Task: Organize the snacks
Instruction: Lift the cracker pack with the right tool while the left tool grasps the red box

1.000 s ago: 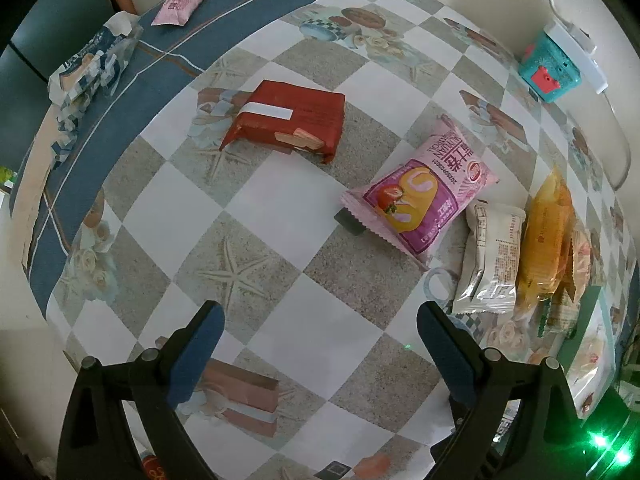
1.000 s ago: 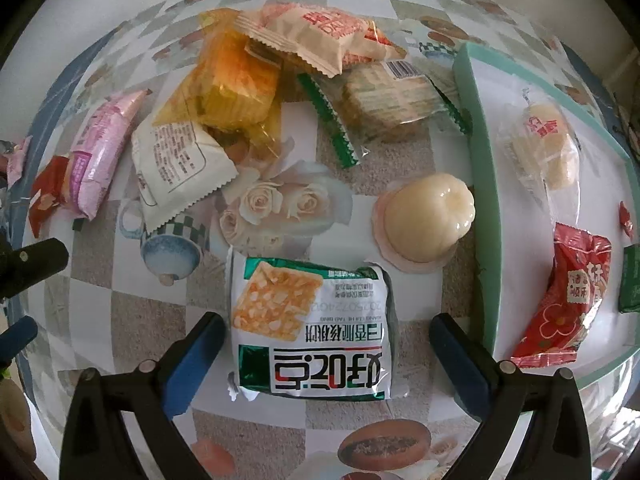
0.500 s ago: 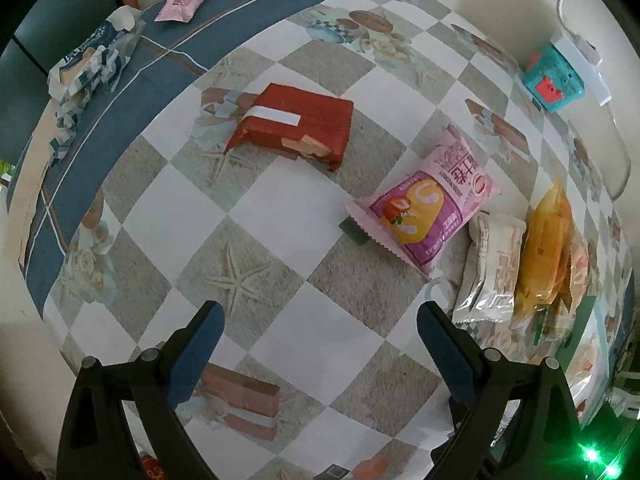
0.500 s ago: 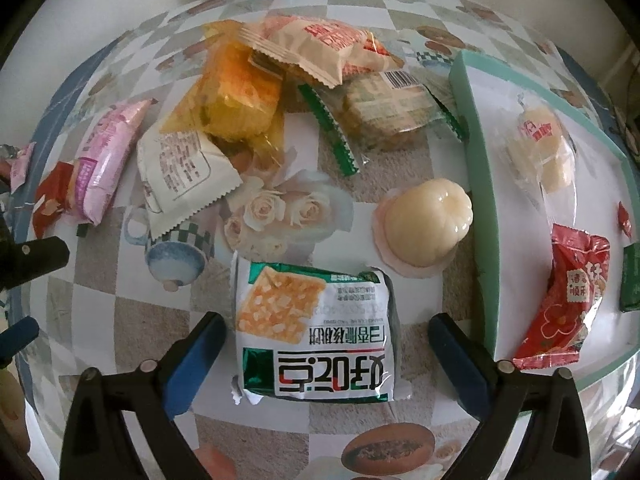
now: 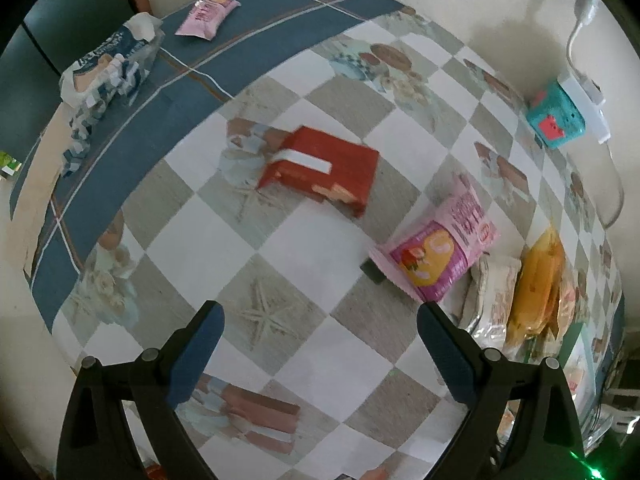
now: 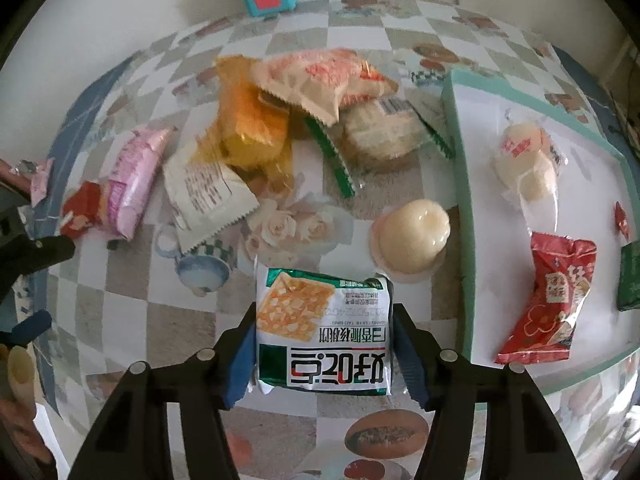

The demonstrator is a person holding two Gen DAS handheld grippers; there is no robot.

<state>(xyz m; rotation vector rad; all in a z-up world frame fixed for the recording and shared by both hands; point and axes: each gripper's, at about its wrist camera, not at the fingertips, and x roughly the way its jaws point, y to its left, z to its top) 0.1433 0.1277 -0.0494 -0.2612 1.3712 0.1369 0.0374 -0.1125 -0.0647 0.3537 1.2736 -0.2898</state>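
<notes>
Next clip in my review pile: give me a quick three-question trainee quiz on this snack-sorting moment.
1. True or false: the left gripper has a snack between its fingers.
2. Which snack sits between the right gripper fingers? A) green-and-white cracker packet B) red candy bag C) jelly cup
3. Fill in: the red candy bag lies on the ____ tray.

Key: 1 false; 2 A, jaws closing on it; 3 teal-rimmed white.
</notes>
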